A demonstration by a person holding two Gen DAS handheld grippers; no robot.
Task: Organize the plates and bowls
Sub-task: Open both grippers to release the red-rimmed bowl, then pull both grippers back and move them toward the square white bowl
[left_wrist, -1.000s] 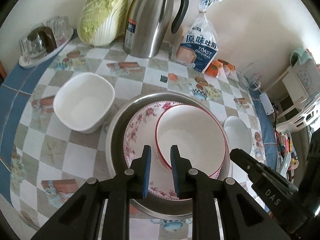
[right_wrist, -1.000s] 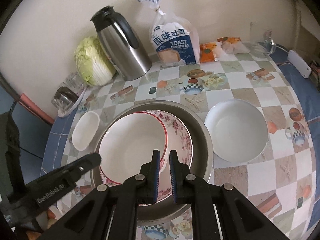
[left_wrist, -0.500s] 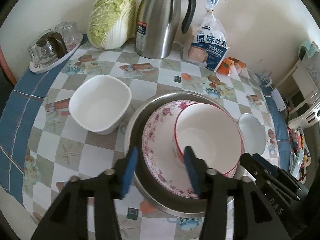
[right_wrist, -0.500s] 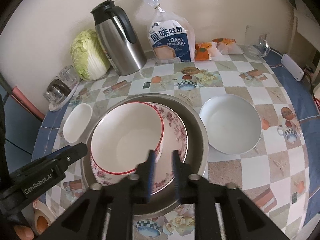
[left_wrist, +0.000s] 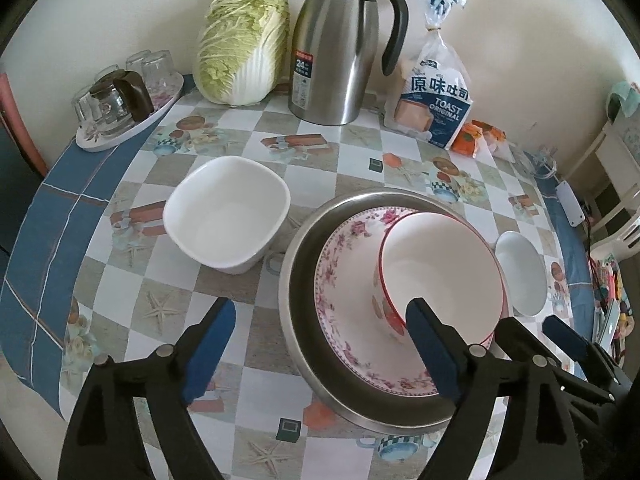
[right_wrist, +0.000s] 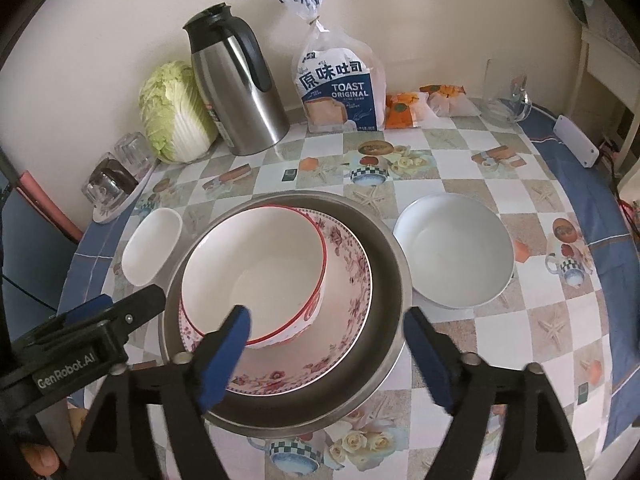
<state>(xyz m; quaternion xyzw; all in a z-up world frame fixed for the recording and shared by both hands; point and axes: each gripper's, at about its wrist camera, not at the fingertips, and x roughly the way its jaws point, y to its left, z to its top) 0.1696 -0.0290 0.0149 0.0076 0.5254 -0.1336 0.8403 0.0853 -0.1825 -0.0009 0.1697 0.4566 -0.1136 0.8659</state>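
- While both tools hovered above the table [left_wrist: 304,168], the left gripper [left_wrist: 320,344] had its jaws opening, wide apart and empty; one blue finger stood over the bare cloth, the other over the near side of the red-rimmed bowl [left_wrist: 436,268].
- The right gripper [right_wrist: 328,348] was likewise opening with nothing held, its fingers straddling the near edge of the metal basin [right_wrist: 390,280].
- That bowl sat off-centre on the floral plate [right_wrist: 352,280], which lay inside the basin.
- A square white bowl [left_wrist: 228,212] stood apart on the left of the basin, and a round white bowl [right_wrist: 454,250] just beside it on the right.
- Risk, as I judged it: the two grippers hung close together over one stack, so reaching at once could knock them into each other.
- Pinching the off-centre bowl by one rim could tip it or drag the plate with it.
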